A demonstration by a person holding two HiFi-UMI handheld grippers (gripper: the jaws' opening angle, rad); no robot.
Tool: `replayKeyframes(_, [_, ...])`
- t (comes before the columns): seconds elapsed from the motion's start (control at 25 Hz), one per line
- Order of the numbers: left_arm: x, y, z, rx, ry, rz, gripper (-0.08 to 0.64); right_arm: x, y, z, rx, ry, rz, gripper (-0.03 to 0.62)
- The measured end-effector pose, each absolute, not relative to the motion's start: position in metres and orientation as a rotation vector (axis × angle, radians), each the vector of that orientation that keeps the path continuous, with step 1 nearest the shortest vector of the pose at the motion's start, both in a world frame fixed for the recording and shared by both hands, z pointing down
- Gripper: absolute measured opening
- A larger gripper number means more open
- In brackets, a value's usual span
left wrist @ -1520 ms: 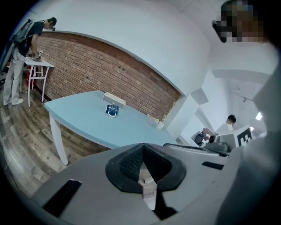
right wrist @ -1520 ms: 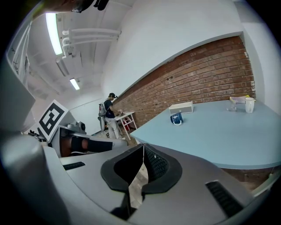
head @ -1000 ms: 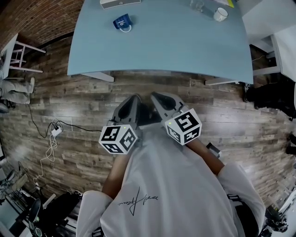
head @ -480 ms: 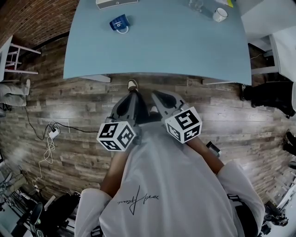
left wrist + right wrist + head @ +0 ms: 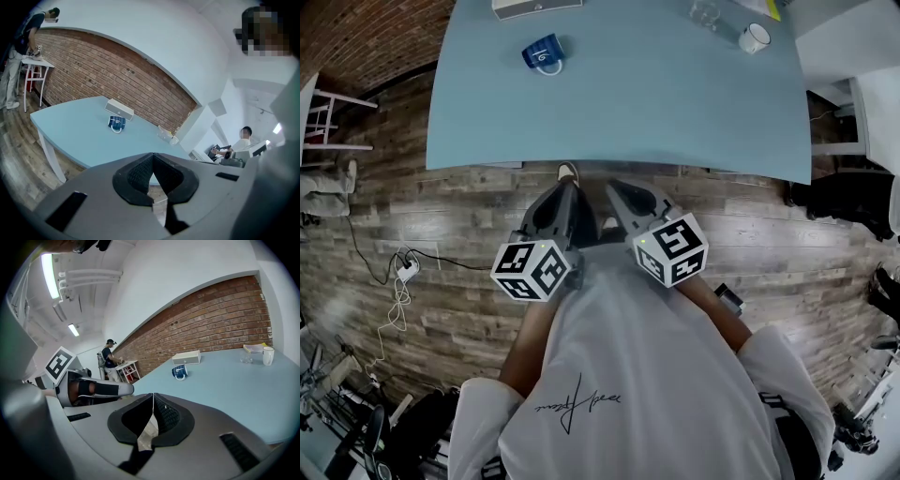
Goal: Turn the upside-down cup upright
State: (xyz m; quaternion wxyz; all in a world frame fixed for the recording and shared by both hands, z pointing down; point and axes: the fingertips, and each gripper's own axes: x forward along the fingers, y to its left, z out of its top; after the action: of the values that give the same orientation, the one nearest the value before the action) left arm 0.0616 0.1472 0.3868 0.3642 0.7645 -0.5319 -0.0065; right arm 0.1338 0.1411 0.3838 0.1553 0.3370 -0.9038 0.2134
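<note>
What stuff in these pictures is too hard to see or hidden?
- Blue cup: too small and far away in every view to tell which end is up, or to read its white mark.
- White box: cut off by the head view's top edge.
- Glass: tiny in the head view; contents unclear.
- Seated person: in the left gripper view, a blur patch covers the face.

Blue cup (image 5: 546, 53), perhaps white-printed; pale-blue table (image 5: 675, 103)

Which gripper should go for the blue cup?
Left, probably. The blue cup sits left on the table, nearer the left gripper; the right gripper would cross over. Both are shut, empty.
</note>
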Motion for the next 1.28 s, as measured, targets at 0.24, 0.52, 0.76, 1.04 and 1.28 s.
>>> replayKeyframes(0.24, [0.051,0.121,0.383,1.977,-1.344,-0.025,0.011,0.116,0.116,0.388,0.941,-2.582,0.635,0.021])
replayKeyframes(0.52, [0.045,0.094,0.384,1.979,-1.305,0.006,0.011,0.105,0.088,0.388,0.953,-2.569,0.657,0.021])
replayKeyframes(0.76, [0.031,0.07,0.38,1.991,-1.284,0.017,0.011,0.089,0.066,0.385,0.963,-2.559,0.651,0.021])
replayKeyframes(1.04, [0.015,0.043,0.378,2.016,-1.255,0.031,0.011,0.071,0.041,0.382,0.998,-2.547,0.646,0.021])
replayKeyframes(1.28, [-0.003,0.015,0.374,2.037,-1.244,0.016,0.011,0.056,0.019,0.379,1.027,-2.544,0.622,0.021])
